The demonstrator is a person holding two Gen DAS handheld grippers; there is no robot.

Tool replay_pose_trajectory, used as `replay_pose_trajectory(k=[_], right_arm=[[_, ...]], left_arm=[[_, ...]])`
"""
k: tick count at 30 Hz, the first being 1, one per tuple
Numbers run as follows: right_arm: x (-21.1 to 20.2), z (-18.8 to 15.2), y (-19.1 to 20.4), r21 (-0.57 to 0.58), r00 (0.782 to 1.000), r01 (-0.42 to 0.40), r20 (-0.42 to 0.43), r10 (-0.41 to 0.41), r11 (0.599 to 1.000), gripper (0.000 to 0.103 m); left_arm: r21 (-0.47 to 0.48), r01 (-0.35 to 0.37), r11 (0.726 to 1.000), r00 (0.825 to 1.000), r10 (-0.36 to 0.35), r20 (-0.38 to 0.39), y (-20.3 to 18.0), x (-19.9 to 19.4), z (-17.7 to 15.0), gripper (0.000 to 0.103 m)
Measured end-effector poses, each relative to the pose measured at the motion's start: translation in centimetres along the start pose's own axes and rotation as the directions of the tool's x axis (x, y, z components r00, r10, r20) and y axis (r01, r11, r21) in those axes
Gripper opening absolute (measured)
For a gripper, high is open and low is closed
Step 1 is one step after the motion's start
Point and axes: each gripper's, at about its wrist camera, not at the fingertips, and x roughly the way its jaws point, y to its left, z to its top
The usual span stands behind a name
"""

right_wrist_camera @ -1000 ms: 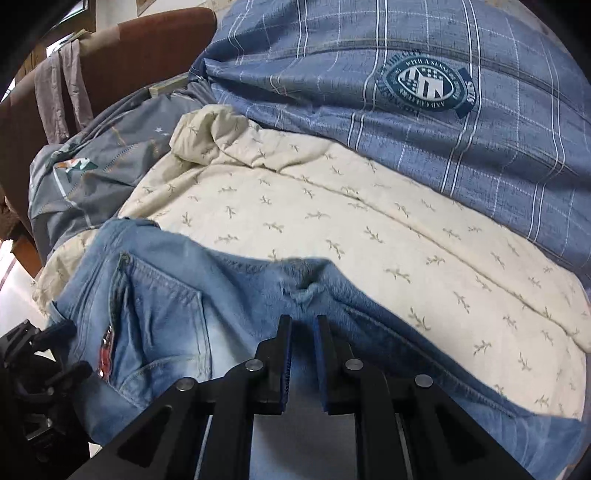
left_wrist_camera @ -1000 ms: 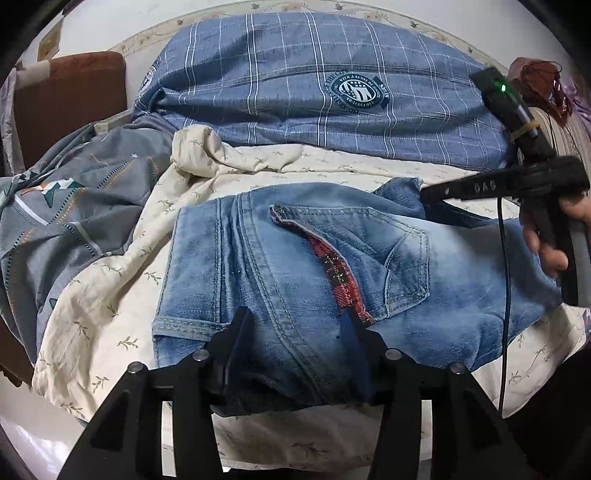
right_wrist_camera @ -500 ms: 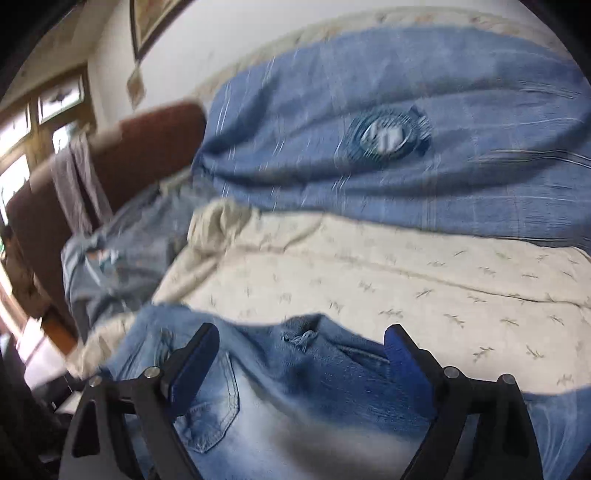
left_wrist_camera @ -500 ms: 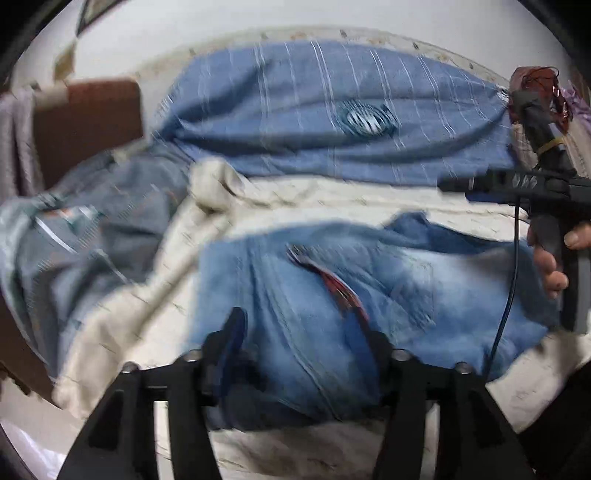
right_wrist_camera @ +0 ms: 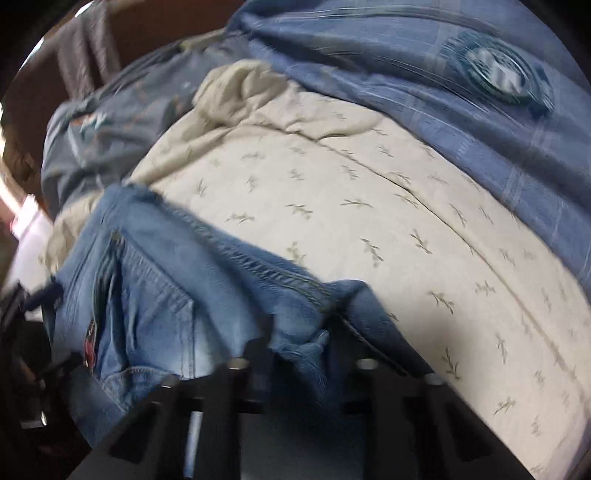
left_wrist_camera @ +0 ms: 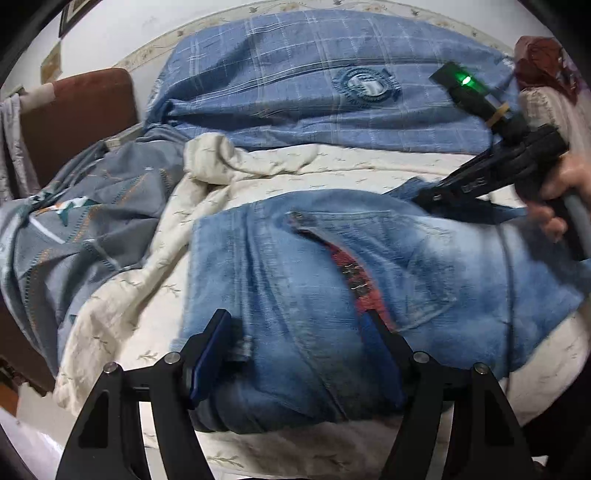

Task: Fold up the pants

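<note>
Straddling jeans (left_wrist_camera: 310,280), left gripper (left_wrist_camera: 295,343) spread wide.

jeans (left_wrist_camera: 314,280): laid between the left jaws, on the sheet (left_wrist_camera: 122,321)
quilt (left_wrist_camera: 295,85): spread beyond the jeans

A cream bedspread (left_wrist_camera: 280,173) with small leaf sprigs covers the bed. Behind it lies a blue plaid quilt (left_wrist_camera: 295,96) bearing a round crest; left of the bedspread, a grey patterned blanket (left_wrist_camera: 85,229). Further left stands a brown headboard (left_wrist_camera: 77,114) — pale cloth (left_wrist_camera: 14,147) draped over it — under a white wall (left_wrist_camera: 122,29).
</note>
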Motion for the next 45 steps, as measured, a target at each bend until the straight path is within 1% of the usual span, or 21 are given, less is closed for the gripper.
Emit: replay_pose_trajectory(k=[3,6,8,11,12,13,15,16,17,19,22,25,28,30,33,36,37,38,39,42,45], right_arm=[[-1.0,1.0,-0.2,0.004,0.998,0.043,0.035,-0.043,0.999,0.014],[-0.7,1.9,-1.0,0.047,0.995,0.077,0.064,-0.08,0.996,0.014],[0.6,2.1,-2.1,0.101,0.993,0.088,0.063,-0.095,0.991,0.014],[3.3,1.8,-3.5,0.197,0.996,0.069,0.05,-0.08,0.978,0.015],[3.4,1.6,-4.0,0.242,0.995,0.05,0.072,-0.069,0.969,0.017],[3.1,1.5,-4.9,0.31,0.995,-0.006,0.096,-0.025,0.951,0.018],[2.2,0.8,-7.3,0.455,0.984,-0.153,0.154,0.091,0.877,0.019],[1.2,0.1,-8.6,0.523,0.973,-0.206,0.198,0.118,0.827,0.022],[0.0,-0.4,-9.2,0.555,0.971,-0.202,0.22,0.092,0.807,0.022],[-3.2,-1.6,-9.9,0.565,0.967,-0.161,0.256,0.014,0.809,0.022],[-7.1,-4.4,-10.6,0.591,0.954,-0.146,0.297,-0.046,0.793,0.022],[-9.8,-7.5,-10.2,0.608,0.953,-0.087,0.281,-0.112,0.789,0.022],[-10.2,-10.5,-9.6,0.633,0.96,-0.052,0.246,-0.137,0.772,0.022],[-9.8,-12.1,-9.3,0.648,0.96,-0.022,0.226,-0.164,0.762,0.022],[-8.4,-14.0,-10.1,0.687,0.96,0.047,0.17,-0.223,0.725,0.022],[-6.2,-15.1,-11.7,0.71,0.972,0.069,0.11,-0.206,0.701,0.022],[-5.5,-15.6,-12.3,0.717,0.974,0.05,0.119,-0.193,0.695,0.022],[-5.7,-15.9,-12.7,0.722,0.971,0.019,0.152,-0.185,0.692,0.022],[-6.0,-16.0,-13.1,0.731,0.973,0.002,0.156,-0.17,0.683,0.022],[-7.2,-17.3,-14.6,0.767,0.964,-0.018,0.184,-0.193,0.641,0.022],[-8.4,-20.6,-17.7,0.83,0.958,-0.107,0.233,-0.166,0.547,0.02]], left_arm=[[-0.029,-0.022,0.999,0.999,0.021,-0.026,0.8,0.8,0.4,0.073],[-0.05,-0.056,0.997,0.998,0.057,0.002,1.1,0.6,0.7,0.073],[-0.05,-0.079,0.996,0.996,0.08,0.025,1.1,0.5,1.0,0.073],[-0.03,-0.095,0.995,0.995,0.096,0.009,0.7,1.2,1.1,0.073],[-0.022,-0.102,0.995,0.995,0.102,0.002,0.6,1.4,1.0,0.073],[-0.015,-0.109,0.994,0.994,0.109,-0.003,0.5,1.5,0.9,0.073],[-0.005,-0.115,0.993,0.993,0.115,-0.012,0.6,1.8,0.8,0.075],[-0.007,-0.116,0.993,0.993,0.116,-0.016,0.8,1.8,0.7,0.075],[-0.014,-0.113,0.993,0.993,0.113,-0.019,1.1,1.8,0.6,0.075],[-0.037,-0.109,0.993,0.994,0.109,0.003,1.7,1.2,0.6,0.075],[-0.073,-0.134,0.988,0.988,0.139,0.062,2.5,0.0,0.7,0.075],[-0.118,-0.121,0.986,0.983,0.136,0.125,3.1,-1.4,0.8,0.075],[-0.072,-0.116,0.991,0.977,0.127,0.172,2.0,-2.1,0.8,0.075],[-0.01,-0.128,0.992,0.98,0.128,0.152,0.8,-1.5,0.7,0.075],[0.02,-0.15,0.988,0.983,0.147,0.11,0.0,-0.5,0.8,0.075],[0.022,-0.164,0.986,0.986,0.163,0.045,-0.2,0.8,0.7,0.075],[0.02,-0.159,0.987,0.987,0.159,0.025,-0.1,1.3,0.7,0.076],[0.017,-0.157,0.987,0.988,0.156,0.015,-0.1,1.5,0.6,0.076],[0.014,-0.157,0.987,0.988,0.157,0.014,0.0,1.6,0.6,0.076],[0.004,-0.152,0.988,0.988,0.152,0.018,0.1,1.5,0.4,0.077],[-0.007,-0.147,0.989,0.989,0.147,0.025,0.5,1.2,0.5,0.077]])
